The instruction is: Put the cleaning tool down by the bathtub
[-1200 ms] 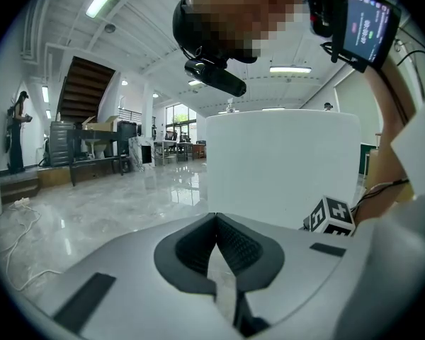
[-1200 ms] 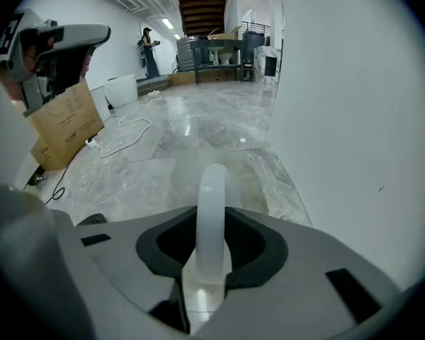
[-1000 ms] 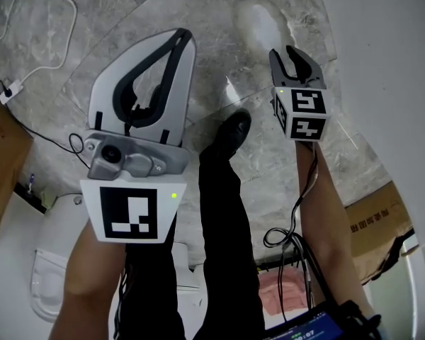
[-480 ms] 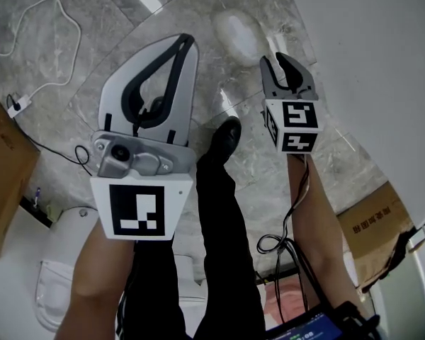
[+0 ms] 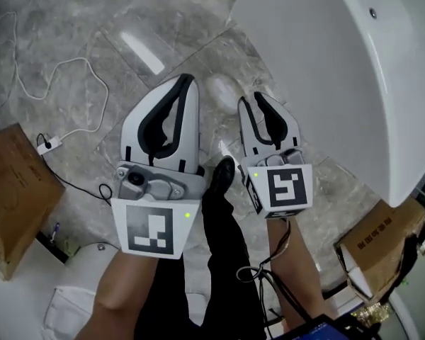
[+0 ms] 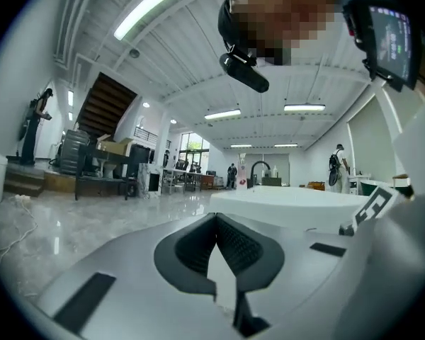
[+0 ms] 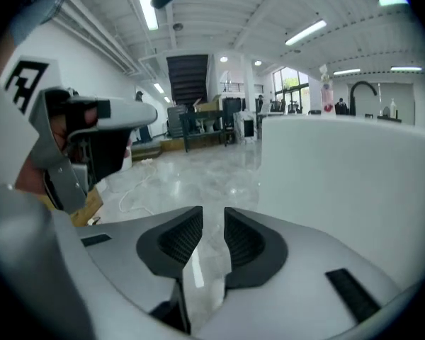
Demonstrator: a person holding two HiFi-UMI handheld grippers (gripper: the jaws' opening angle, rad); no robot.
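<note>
The cleaning tool [image 5: 219, 88] is seen as a pale, blurry shape laid on the floor [image 5: 92, 20], just beside the bathtub [image 5: 326, 69]. Its long way cannot be told. It is seen between both claw tips, lower down. The right gripper [image 5: 251, 98] is held spread and empty, its jaws just closing a little. The left gripper [image 5: 186, 79] is pressed together, empty. Open floor is found on the left.

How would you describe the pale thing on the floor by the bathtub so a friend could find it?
Find the white bathtub at the head view's upper right. On the grey floor near its curved wall lies the cleaning tool, a pale oval. Unlike the thin white cable further left, it is rounded.
</note>
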